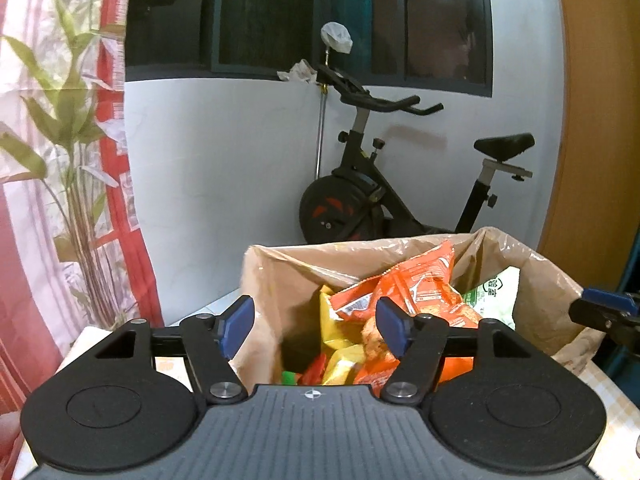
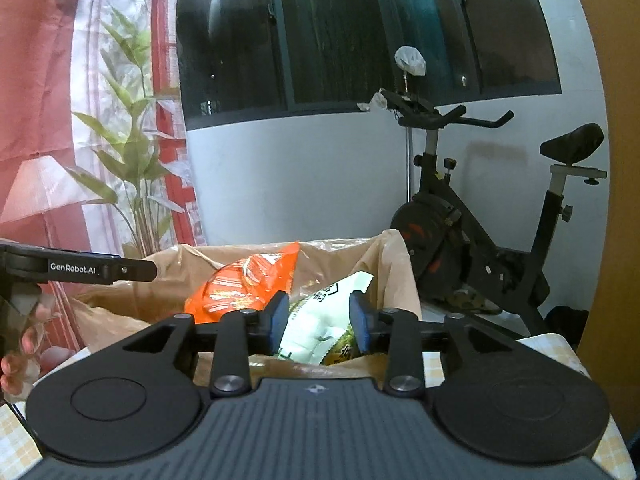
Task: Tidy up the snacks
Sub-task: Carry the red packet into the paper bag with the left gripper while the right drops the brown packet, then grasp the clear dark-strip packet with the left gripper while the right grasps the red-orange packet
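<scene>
Item: brown bag (image 1: 280, 276), translucent plastic, mouth open, stood on a table with a pale checked cloth (image 2: 16, 432). Contents: orange snack packets (image 1: 416, 284) heaped at centre, yellow packets (image 1: 340, 332) at 7 o'clock of the heap, a white-and-green packet (image 1: 496, 296) at 3 o'clock against the bag wall.

Left gripper (image 1: 316, 326): jaws about half apart, empty, poised over the bag mouth; the left pad lay outside the bag's rim.

Right gripper (image 2: 319, 326): jaws partly apart, framing the white-and-green packet (image 2: 320, 320) without visibly pressing it; no hold judged.

Background, 12 to 2 o'clock: exercise bike (image 1: 384, 200), dark window (image 1: 304, 16).

Progress: most snacks appeared bagged; no loose packets were seen outside. Remaining work, if any, could not be told.
</scene>
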`<state>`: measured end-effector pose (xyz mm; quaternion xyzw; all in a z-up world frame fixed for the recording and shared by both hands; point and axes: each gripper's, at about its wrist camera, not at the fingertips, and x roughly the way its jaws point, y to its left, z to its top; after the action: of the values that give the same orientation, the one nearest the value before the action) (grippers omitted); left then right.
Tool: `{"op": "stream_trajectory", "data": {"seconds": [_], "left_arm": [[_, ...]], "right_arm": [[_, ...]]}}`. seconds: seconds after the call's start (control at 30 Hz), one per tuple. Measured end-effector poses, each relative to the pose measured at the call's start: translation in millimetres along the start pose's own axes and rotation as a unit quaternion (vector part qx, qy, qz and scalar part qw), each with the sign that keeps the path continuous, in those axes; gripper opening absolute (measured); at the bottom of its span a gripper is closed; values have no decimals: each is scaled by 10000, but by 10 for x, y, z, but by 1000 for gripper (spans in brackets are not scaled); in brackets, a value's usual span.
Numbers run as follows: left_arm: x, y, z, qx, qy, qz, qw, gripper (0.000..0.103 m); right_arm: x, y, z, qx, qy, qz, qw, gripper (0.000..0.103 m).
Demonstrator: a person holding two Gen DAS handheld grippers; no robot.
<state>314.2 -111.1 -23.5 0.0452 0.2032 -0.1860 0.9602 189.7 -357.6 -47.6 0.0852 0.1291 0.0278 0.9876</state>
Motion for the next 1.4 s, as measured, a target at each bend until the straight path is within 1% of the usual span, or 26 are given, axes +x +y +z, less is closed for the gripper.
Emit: {"op": "stream_trajectory", "data": {"seconds": [0.03,0.1,0.2,0.3,0.43,0.57,0.67,0.73,0.93,1.1,1.17,1.27,1.4], "left_arm": [[-56,36,-13,-33,-28,11,10000,72],[-179,129,-56,-119,-71,31,9999,72],[-345,280,-136,-294,-25,13,9996,72],[-502,438,-296,-541,-12,40,9985,72],[-607,580,-535,-806,136,85,9966,72],[-579,637,-775,-910,360,144,9951,71],[-503,653,-931,-974,590,193,9933,71],[-481,654,-1015,-995,660,200,9926,71],[-440,645,-1206,-909,804,266,9923,71],[-422,662,-1350,-958,976,294,9902,71],[-421,680,-1399,-990,1032,303,9893,71],[-439,691,-1467,-1026,1113,337,9879,71],[-480,682,-1535,-1072,1195,373,9863,71]], "right_arm": [[-35,9,-7,-2,-32,-9,10000,40],[-131,30,-27,18,-118,-51,9999,47],[-307,38,-100,86,-248,39,9996,52],[-480,81,-217,-7,-318,108,9994,55],[-604,100,-411,58,-165,53,9998,55],[-601,90,-664,255,189,7,9995,55],[-513,107,-848,368,563,-12,9977,55],[-440,121,-945,393,770,16,9963,55],[-101,202,-1206,195,1494,-103,9885,55],[200,276,-1357,16,1969,-177,9803,54],[301,310,-1391,-32,2109,-216,9773,54],[381,329,-1412,35,2191,-179,9755,54],[509,410,-1460,-40,2348,-148,9719,55]]}}
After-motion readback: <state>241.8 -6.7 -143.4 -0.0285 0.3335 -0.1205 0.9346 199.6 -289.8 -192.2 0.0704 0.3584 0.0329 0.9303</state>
